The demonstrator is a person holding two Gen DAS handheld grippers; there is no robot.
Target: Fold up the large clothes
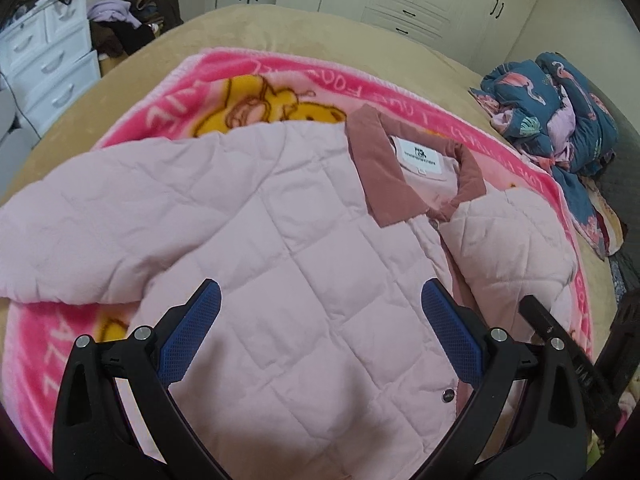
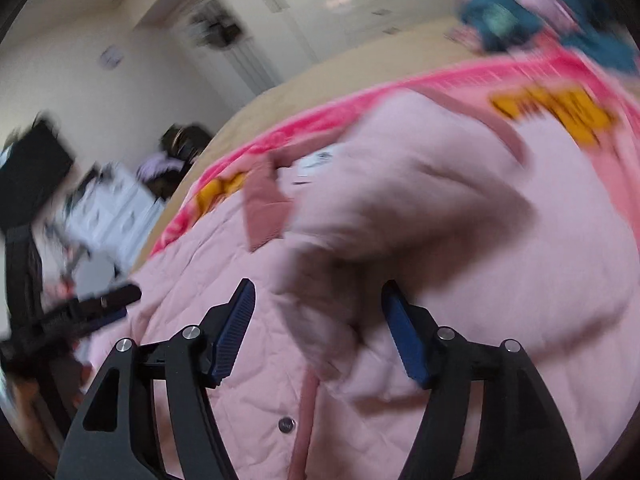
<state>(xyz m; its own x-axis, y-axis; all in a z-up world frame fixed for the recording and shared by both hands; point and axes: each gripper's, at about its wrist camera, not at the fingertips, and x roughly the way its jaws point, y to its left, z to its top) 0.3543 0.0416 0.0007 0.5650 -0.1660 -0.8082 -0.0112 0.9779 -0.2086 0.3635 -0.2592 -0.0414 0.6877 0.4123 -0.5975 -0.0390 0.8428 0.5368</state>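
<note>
I have the pink quilted jacket (image 1: 304, 240) lying front-up on the pink cartoon blanket (image 1: 248, 76), which is spread over the bed (image 1: 280, 28). Its dusty-rose collar (image 1: 376, 168) points away from me and the front is snapped closed down the placket.

By my reading the fold has only just begun. The sleeve (image 2: 400, 208) on my right side is already brought in across the chest, its cuff lying just ahead of my right gripper (image 2: 318, 320). That gripper stands partly open with the cuff between the blue pads but not pinched; the view is blurred, so I cannot say whether the fabric touches either pad. The other sleeve (image 1: 92, 232) is spread out sideways over the blanket, not yet folded.

My left gripper (image 1: 320, 312) is wide open above the jacket's front panel, holding nothing.

What I judge is left: bring the outstretched sleeve across, then fold the body up toward the collar.
</note>
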